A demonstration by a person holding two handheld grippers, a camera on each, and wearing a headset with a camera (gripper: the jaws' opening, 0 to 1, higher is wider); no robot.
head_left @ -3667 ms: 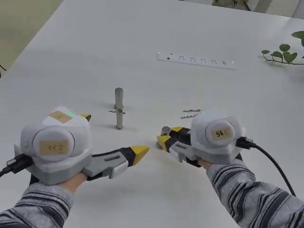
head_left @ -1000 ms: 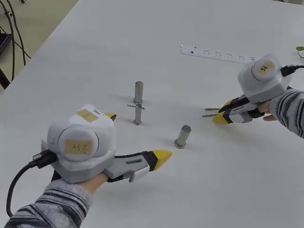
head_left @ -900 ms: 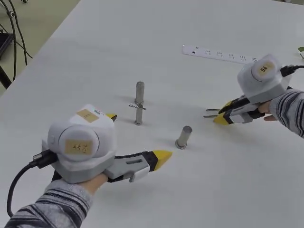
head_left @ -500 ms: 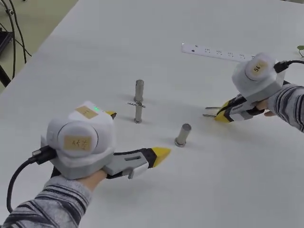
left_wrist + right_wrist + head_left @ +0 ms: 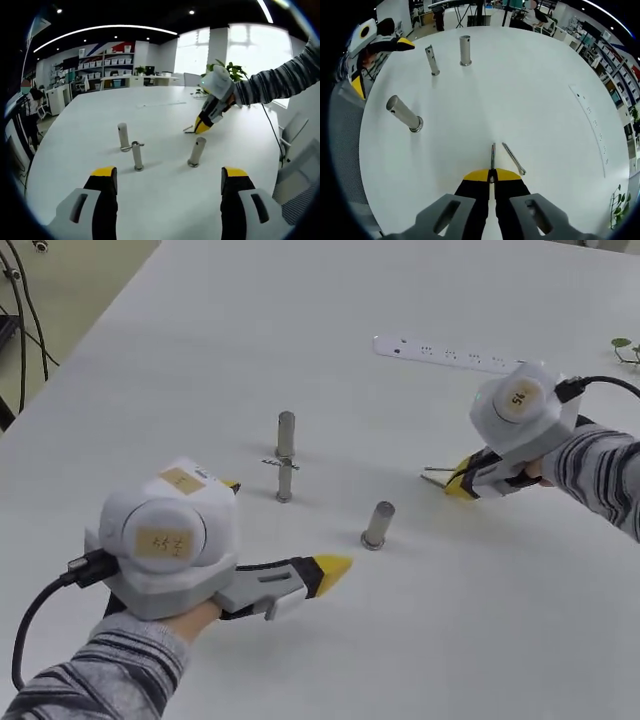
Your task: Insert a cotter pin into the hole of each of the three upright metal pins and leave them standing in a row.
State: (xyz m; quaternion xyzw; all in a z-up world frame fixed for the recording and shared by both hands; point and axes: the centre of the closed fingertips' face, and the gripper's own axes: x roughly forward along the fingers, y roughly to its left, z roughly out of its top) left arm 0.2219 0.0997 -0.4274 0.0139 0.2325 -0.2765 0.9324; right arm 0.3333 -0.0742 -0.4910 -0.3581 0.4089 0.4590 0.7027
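Three metal pins stand on the white table: a far pin (image 5: 286,433) (image 5: 123,136) (image 5: 465,50), a nearer pin (image 5: 284,480) (image 5: 136,156) (image 5: 432,60) with a cotter pin (image 5: 274,463) (image 5: 131,146) through its top, and a bare third pin (image 5: 378,524) (image 5: 197,152) (image 5: 403,113). My left gripper (image 5: 283,524) (image 5: 169,180) is open, short of the pins, with nothing between its fingers. My right gripper (image 5: 458,485) (image 5: 491,175) (image 5: 205,125) is shut on the end of a cotter pin (image 5: 493,155) (image 5: 435,480) low over the table. Another loose cotter pin (image 5: 513,158) (image 5: 438,469) lies beside it.
A white power strip (image 5: 445,353) (image 5: 592,125) lies at the back of the table (image 5: 200,360). A plant sprig (image 5: 625,348) shows at the far right edge. A black cable (image 5: 40,610) trails from my left gripper. A person (image 5: 31,102) stands far off in the room.
The right gripper left the third pin standing, moved right to the loose cotter pins and now pinches one. The left gripper has barely moved. The camera has shifted a little.
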